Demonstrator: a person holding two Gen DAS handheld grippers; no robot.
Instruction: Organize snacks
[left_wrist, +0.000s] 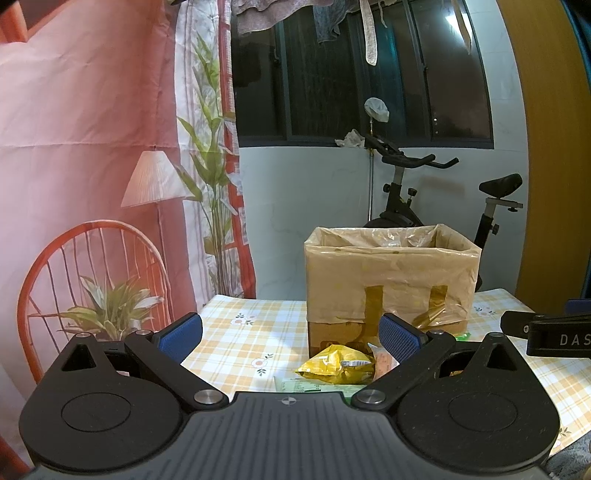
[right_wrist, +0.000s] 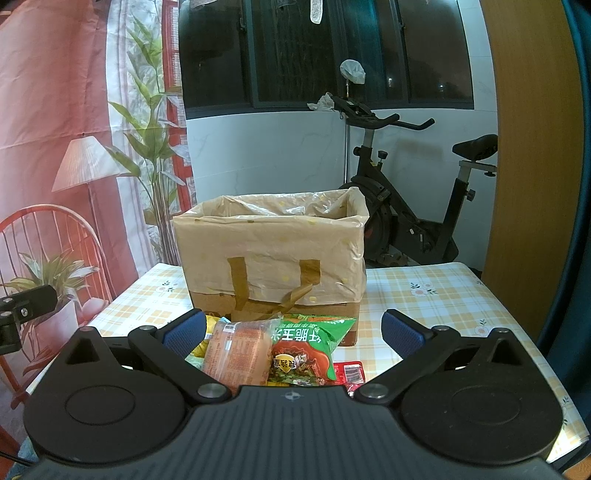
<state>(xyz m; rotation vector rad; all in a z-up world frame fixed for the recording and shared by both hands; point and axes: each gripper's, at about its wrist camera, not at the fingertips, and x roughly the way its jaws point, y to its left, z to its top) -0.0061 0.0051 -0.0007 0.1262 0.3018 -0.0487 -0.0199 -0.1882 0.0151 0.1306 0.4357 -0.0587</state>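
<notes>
A cardboard box lined with a clear plastic bag (left_wrist: 391, 273) (right_wrist: 271, 243) stands on the checked tablecloth. Snack packets lie in front of it: a yellow packet (left_wrist: 338, 363), an orange bread packet (right_wrist: 236, 350) (left_wrist: 384, 363), a green and red packet (right_wrist: 310, 347), a small red packet (right_wrist: 349, 373) and a pale green packet (left_wrist: 314, 386). My left gripper (left_wrist: 291, 338) is open and empty, above and before the yellow packet. My right gripper (right_wrist: 293, 334) is open and empty, over the orange and green packets. The right gripper's body shows at the right edge of the left wrist view (left_wrist: 546, 334).
The table (right_wrist: 443, 295) has a yellow checked cloth with flower prints; its far edge is behind the box. An exercise bike (right_wrist: 402, 206) stands behind the table. A printed backdrop curtain (left_wrist: 92, 166) hangs on the left, a wooden panel (right_wrist: 524, 147) on the right.
</notes>
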